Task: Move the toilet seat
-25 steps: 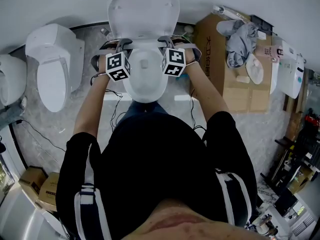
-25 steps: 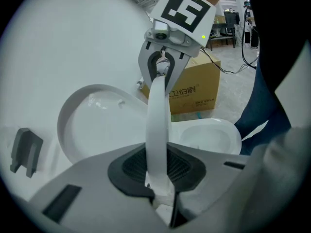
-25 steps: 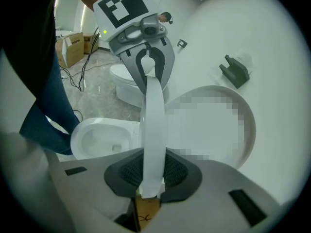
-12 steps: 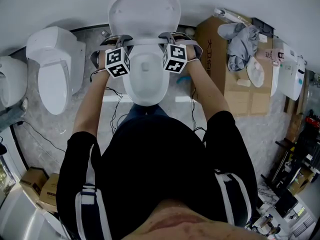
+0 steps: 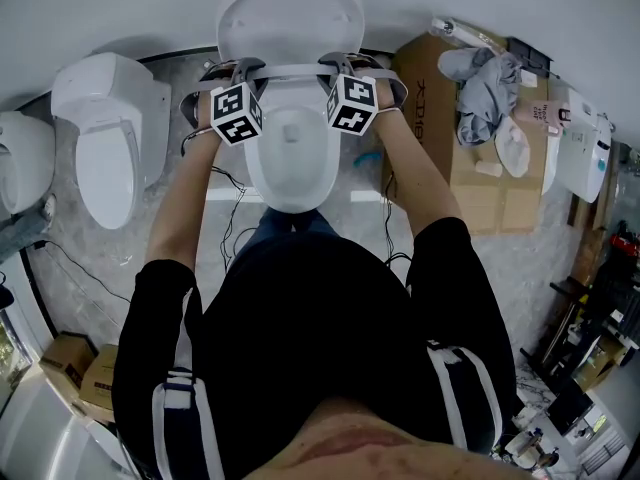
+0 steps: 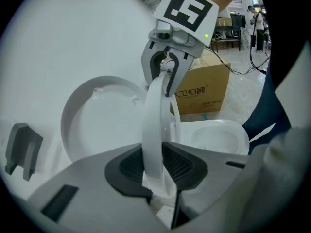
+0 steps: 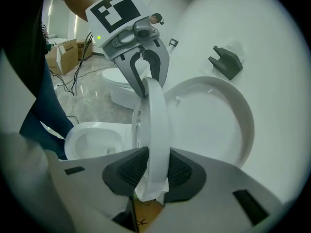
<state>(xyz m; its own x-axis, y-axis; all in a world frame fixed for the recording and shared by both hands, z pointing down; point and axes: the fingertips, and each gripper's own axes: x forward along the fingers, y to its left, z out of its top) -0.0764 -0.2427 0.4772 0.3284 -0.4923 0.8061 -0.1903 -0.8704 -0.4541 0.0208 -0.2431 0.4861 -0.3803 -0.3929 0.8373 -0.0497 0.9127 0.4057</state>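
Observation:
The white toilet seat point(image 5: 290, 71) stands nearly upright over the bowl point(image 5: 290, 158), just in front of the raised lid point(image 5: 290, 18). My left gripper point(image 5: 243, 68) holds its left side and my right gripper point(image 5: 335, 65) its right side. In the left gripper view the seat's rim point(image 6: 154, 130) runs edge-on between my left gripper's point(image 6: 155, 171) dark pads, with the right gripper point(image 6: 164, 84) clamped further along. The right gripper view mirrors this: the seat point(image 7: 156, 130) sits between my right gripper's point(image 7: 154, 171) pads. Both pairs of jaws are opening, though the pads still look in contact with the seat.
A second white toilet point(image 5: 105, 128) stands to the left. A big cardboard box point(image 5: 470, 158) with grey cloth point(image 5: 485, 83) on it sits to the right. Cables point(image 5: 235, 218) trail on the marble floor. Small boxes point(image 5: 75, 373) lie at the lower left. The wall is right behind the lid.
Both grippers have moved further from me toward the lid, carrying the seat up closer to upright.

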